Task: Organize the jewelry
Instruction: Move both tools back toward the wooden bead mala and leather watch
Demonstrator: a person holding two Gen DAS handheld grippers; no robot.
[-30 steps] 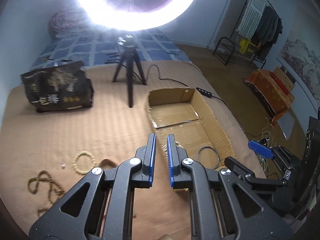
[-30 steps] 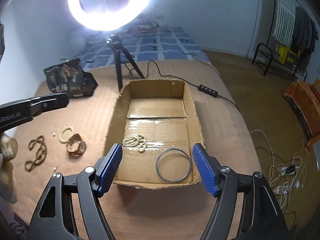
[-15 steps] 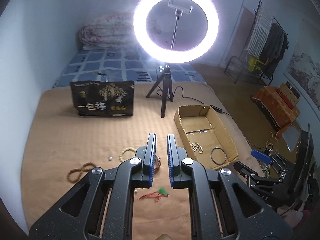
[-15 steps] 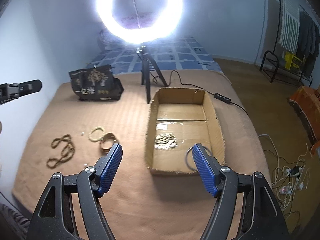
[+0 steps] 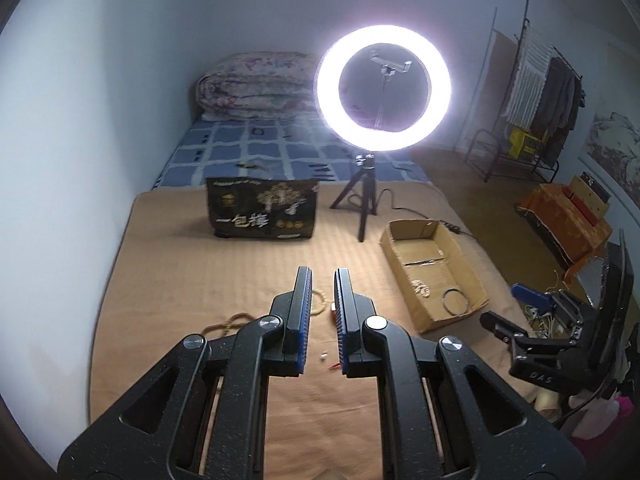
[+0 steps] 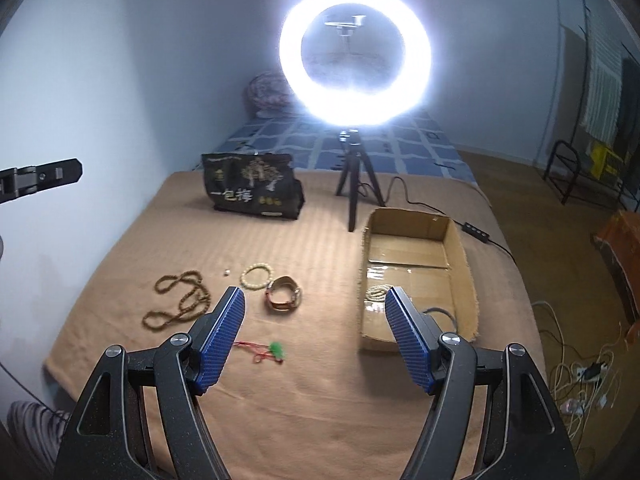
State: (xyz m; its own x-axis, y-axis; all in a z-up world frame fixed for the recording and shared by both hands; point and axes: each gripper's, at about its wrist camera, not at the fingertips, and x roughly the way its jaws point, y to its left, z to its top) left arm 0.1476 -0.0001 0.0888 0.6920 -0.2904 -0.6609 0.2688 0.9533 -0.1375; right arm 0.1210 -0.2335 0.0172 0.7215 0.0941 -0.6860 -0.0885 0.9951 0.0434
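Jewelry sits split, a pale bead string [image 6: 376,292] and a ring already in the cardboard box [image 6: 460,256]; loose bracelets [image 6: 283,299] wait on the blanket; right gripper [image 6: 316,336] spread wide, empty, presumably readied for them; left gripper [image 5: 322,316] narrow, empty.

A lit ring light [image 6: 355,54] glows at upper centre against pale walls. A clothes rack [image 5: 540,92] stands at right, a folded quilt [image 5: 256,86] at centre left.

Two bead strands [image 6: 178,300] [image 6: 376,292], three bracelets [image 6: 256,275] [image 6: 283,299] [image 6: 440,312], one box [image 6: 466,264].
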